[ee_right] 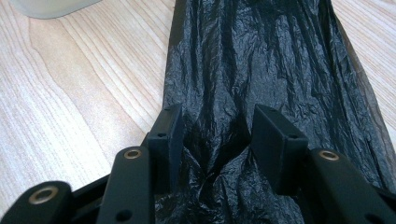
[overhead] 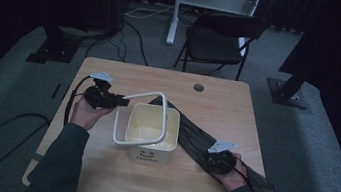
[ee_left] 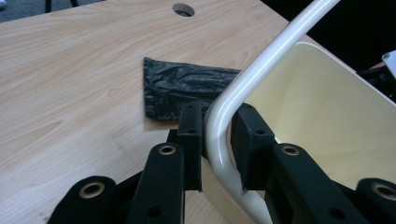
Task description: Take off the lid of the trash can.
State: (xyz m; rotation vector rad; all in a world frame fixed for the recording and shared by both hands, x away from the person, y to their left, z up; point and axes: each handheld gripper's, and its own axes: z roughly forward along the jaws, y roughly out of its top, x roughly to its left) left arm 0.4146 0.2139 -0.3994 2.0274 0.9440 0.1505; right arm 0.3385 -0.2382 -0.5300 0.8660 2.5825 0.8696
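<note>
black bag (overhead: 232, 147) partly hidden behind bin (overhead: 152, 133), bin's front lettering too small to read

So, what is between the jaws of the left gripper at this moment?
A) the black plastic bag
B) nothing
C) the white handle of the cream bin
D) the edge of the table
C: in the left gripper view the left gripper has its two black jaws on either side of the bent corner of the white handle, which rises over the cream bin.

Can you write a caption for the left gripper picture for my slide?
Left gripper clamps the cream bin's white tubular handle, with a crumpled black plastic bag on the wooden table behind.
</note>
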